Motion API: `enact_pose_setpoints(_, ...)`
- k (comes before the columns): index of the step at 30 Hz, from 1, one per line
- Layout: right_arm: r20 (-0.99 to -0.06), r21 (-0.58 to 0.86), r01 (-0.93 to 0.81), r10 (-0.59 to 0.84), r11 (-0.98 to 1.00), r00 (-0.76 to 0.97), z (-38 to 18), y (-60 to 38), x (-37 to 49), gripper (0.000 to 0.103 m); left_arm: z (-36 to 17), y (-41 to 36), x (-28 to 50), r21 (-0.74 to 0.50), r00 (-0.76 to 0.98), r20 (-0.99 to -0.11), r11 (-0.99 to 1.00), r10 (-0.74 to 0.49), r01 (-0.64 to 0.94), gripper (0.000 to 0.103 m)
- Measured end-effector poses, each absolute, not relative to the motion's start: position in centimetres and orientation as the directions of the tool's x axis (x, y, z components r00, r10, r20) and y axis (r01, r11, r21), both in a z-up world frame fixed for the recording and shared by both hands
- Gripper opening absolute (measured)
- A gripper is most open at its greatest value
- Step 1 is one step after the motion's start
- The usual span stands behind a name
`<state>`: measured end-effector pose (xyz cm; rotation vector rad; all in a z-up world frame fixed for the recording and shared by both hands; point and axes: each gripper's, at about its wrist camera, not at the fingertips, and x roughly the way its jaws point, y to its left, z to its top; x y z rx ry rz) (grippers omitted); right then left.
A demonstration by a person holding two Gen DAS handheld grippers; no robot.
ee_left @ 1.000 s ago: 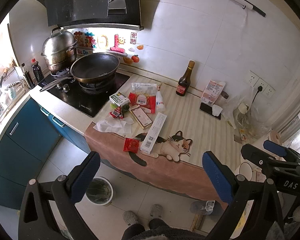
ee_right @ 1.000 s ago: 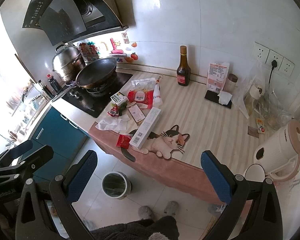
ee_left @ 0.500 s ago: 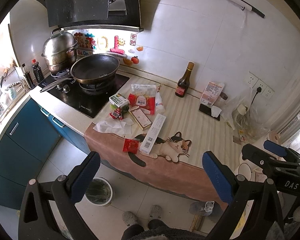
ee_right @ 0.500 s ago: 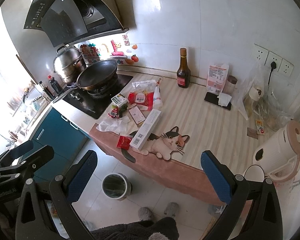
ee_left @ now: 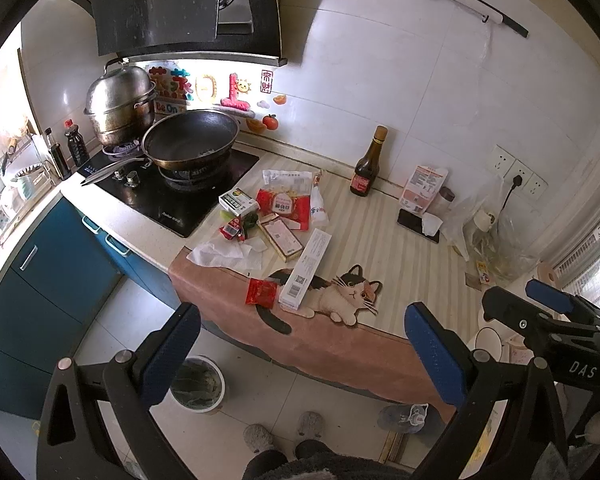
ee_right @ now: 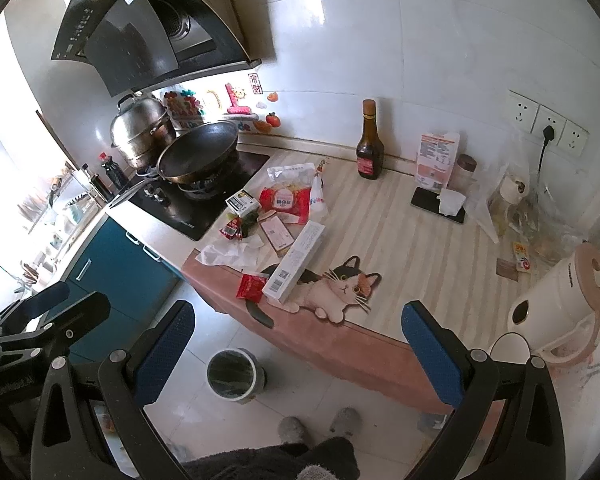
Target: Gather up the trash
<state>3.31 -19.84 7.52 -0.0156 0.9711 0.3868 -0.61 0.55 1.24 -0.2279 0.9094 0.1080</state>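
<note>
Trash lies on the striped counter mat [ee_left: 384,240]: a long white box [ee_left: 306,266], a red sachet [ee_left: 261,292], crumpled white tissue [ee_left: 226,254], a brown flat box [ee_left: 281,236], red snack bags [ee_left: 284,206] and a small green-white carton [ee_left: 238,202]. The same pile shows in the right wrist view, with the long white box [ee_right: 296,260] and red sachet [ee_right: 251,285]. A small bin [ee_left: 197,383] stands on the floor below the counter, also in the right wrist view [ee_right: 233,374]. My left gripper [ee_left: 300,356] and right gripper [ee_right: 296,354] are both open and empty, held back from the counter.
A wok [ee_left: 192,144] and steel steamer pot [ee_left: 120,104] sit on the hob at left. A dark sauce bottle [ee_left: 367,170], a phone [ee_left: 418,224] and plastic bags [ee_left: 492,236] stand by the wall. A white kettle [ee_right: 556,304] is at right. Blue cabinets [ee_left: 40,280] line the left.
Both views have shifted slightly, so the counter sits a little farther off. Both grippers stay open and nothing on the counter has moved.
</note>
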Motion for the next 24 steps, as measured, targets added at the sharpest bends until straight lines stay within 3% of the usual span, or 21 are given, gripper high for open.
enact_pose_setpoints(24, -0.799, 0.147, -0.336, 0.312, 0.930, 0.514, 7.3, -19.7, 3.0, 0.103, 1.7, 0.6, -0.9, -0.152, 0.615, -0.789, 0.970, -0.005, -0.187, 0.103)
